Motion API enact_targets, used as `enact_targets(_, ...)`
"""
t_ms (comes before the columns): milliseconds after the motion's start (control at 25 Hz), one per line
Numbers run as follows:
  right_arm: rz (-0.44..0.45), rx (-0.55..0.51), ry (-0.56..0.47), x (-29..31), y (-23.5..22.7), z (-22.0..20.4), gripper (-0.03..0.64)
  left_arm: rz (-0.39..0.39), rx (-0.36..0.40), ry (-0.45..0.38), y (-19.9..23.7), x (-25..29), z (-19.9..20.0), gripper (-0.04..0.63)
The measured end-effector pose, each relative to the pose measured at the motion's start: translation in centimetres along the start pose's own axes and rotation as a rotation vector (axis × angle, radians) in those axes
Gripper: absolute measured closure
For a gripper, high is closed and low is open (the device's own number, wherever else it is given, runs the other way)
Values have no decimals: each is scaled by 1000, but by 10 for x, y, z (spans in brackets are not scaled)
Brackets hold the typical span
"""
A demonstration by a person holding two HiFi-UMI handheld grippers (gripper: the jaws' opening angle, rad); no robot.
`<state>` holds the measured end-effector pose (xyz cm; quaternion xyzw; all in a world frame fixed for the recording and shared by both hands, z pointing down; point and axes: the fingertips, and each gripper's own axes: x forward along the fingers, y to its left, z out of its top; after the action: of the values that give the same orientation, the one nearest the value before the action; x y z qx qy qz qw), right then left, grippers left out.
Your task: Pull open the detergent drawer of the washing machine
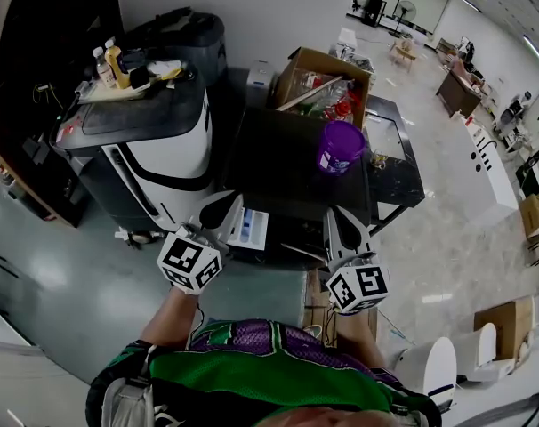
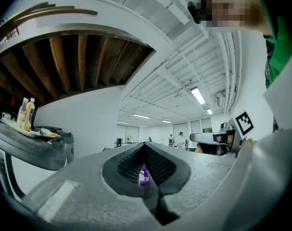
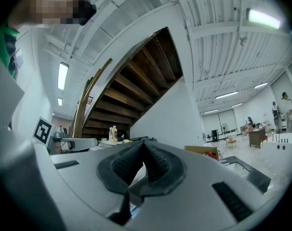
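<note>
The black washing machine (image 1: pixel 287 163) stands in front of me in the head view. Its white detergent drawer (image 1: pixel 250 228), with blue compartments inside, sticks out of the front at the upper left. My left gripper (image 1: pixel 221 208) hovers just left of the drawer, level with it. In the left gripper view its jaws (image 2: pixel 145 150) are shut with nothing between the pads; a purple bottle (image 2: pixel 144 174) shows far off through the slit. My right gripper (image 1: pixel 342 222) is held at the machine's front right, apart from the drawer. Its pads (image 3: pixel 143 148) meet at the tips and hold nothing.
A purple bottle (image 1: pixel 341 146) stands on top of the washing machine. Behind it is an open cardboard box (image 1: pixel 323 83) full of items. To the left stands a white and black appliance (image 1: pixel 154 149) with bottles (image 1: pixel 116 63) on its top. A white bin (image 1: pixel 434 367) sits at lower right.
</note>
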<state>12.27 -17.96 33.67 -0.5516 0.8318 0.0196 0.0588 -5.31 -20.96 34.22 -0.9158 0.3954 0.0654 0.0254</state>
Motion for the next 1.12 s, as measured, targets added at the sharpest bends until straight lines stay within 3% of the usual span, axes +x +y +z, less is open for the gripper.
enact_targets(1120, -20, -26, -6, -1, 0, 9, 617, -36, -21, -22, -6, 3, 4, 577)
